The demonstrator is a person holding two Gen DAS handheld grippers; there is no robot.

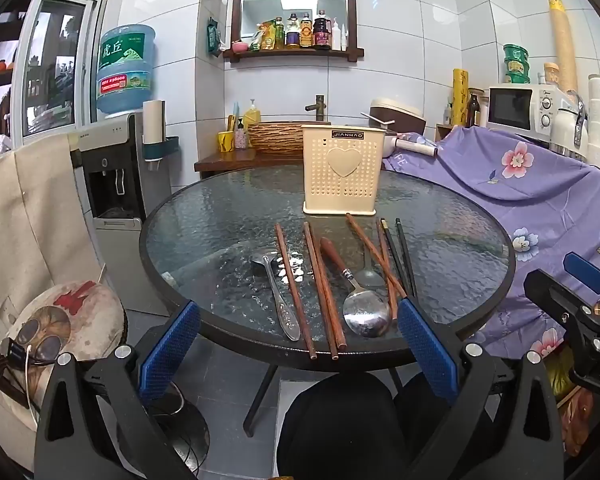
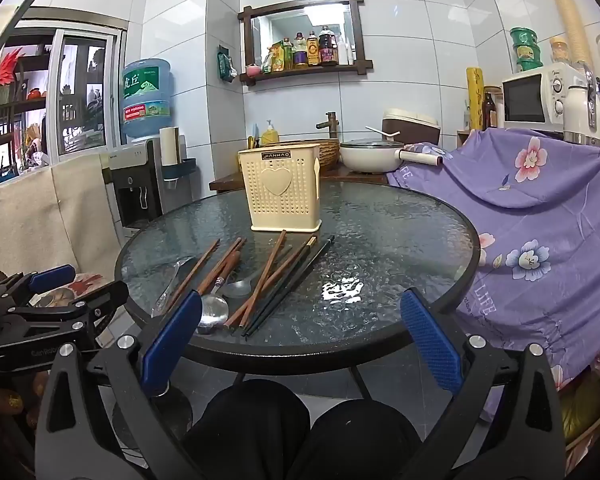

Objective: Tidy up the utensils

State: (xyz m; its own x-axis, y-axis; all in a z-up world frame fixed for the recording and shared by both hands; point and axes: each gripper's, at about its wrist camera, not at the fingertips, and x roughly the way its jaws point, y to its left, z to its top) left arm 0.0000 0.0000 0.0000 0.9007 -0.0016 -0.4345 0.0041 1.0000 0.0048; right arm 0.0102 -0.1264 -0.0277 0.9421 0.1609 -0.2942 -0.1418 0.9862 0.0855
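A cream perforated utensil holder (image 1: 343, 170) (image 2: 282, 188) with a heart on its front stands upright near the middle of the round glass table (image 1: 203, 232) (image 2: 400, 240). In front of it lie several brown wooden chopsticks (image 1: 293, 288) (image 2: 264, 276), dark chopsticks (image 1: 404, 256) (image 2: 289, 290), a wooden-handled steel spoon (image 1: 364, 312) (image 2: 213, 308), a steel ladle (image 1: 273, 286) (image 2: 171, 280) and a small spoon (image 1: 368, 276) (image 2: 237, 288). My left gripper (image 1: 297, 322) hangs open at the table's near edge, nothing between its fingers. My right gripper (image 2: 300, 316) is open too, to the right of the utensils.
A purple floral cloth (image 1: 540, 200) (image 2: 540, 220) drapes over furniture at the table's right. A water dispenser (image 1: 115, 176) and a cushioned seat (image 1: 59, 320) stand on the left. Behind the table is a basin counter (image 1: 275, 140) with a pot (image 2: 370, 156). The person's knees (image 2: 300, 432) show below.
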